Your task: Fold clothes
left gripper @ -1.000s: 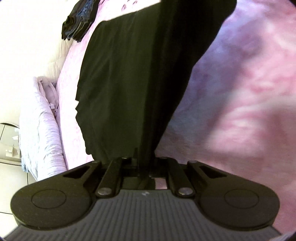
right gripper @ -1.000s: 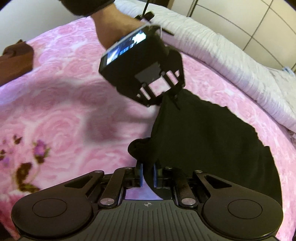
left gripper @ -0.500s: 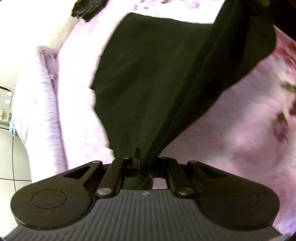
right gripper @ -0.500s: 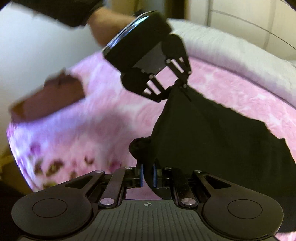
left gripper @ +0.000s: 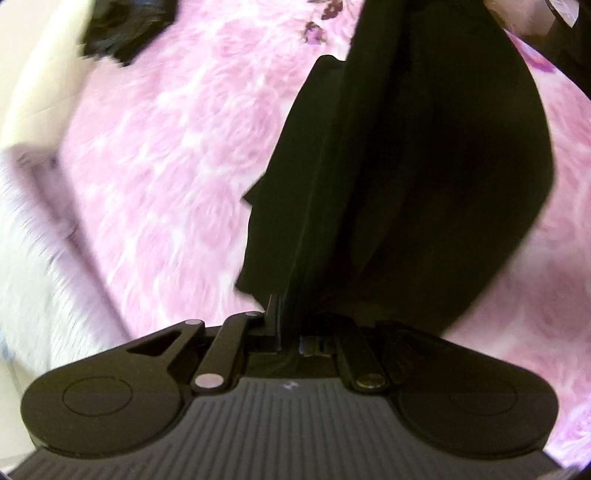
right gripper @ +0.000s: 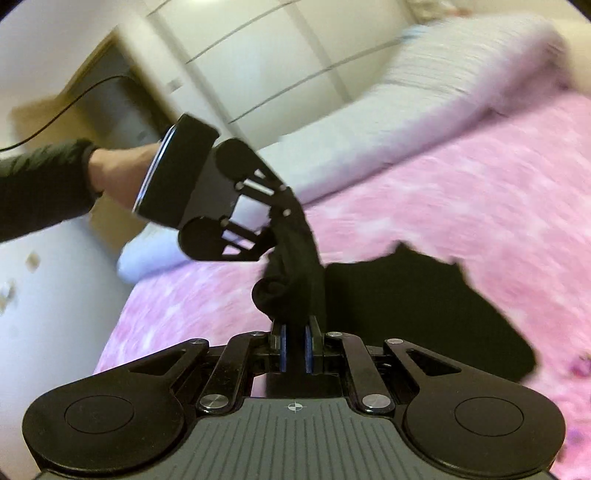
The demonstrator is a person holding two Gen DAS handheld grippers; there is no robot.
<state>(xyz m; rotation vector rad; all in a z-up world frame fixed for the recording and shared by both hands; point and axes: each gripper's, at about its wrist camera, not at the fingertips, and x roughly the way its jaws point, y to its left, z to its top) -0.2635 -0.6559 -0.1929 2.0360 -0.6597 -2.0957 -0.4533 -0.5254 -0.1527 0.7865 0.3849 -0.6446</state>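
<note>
A black garment (left gripper: pixel 424 166) hangs between both grippers above a pink floral blanket (left gripper: pixel 177 155). My left gripper (left gripper: pixel 290 314) is shut on one corner of the garment; it also shows in the right wrist view (right gripper: pixel 280 221), held by a hand. My right gripper (right gripper: pixel 294 332) is shut on a bunched corner of the garment (right gripper: pixel 291 280). The rest of the cloth (right gripper: pixel 424 310) trails down onto the blanket (right gripper: pixel 461 192) at the right.
A dark pile of clothes (left gripper: pixel 125 29) lies at the blanket's far left edge. A pale striped quilt (left gripper: pixel 33 258) runs along the bed's side and shows in the right wrist view (right gripper: pixel 424 96). White wardrobe doors (right gripper: pixel 277 48) and a cardboard-coloured box (right gripper: pixel 55 107) stand beyond.
Both grippers have lifted and swung with the garment. The two held corners have come closer together, and the cloth now hangs more folded on itself. Views are motion-blurred.
</note>
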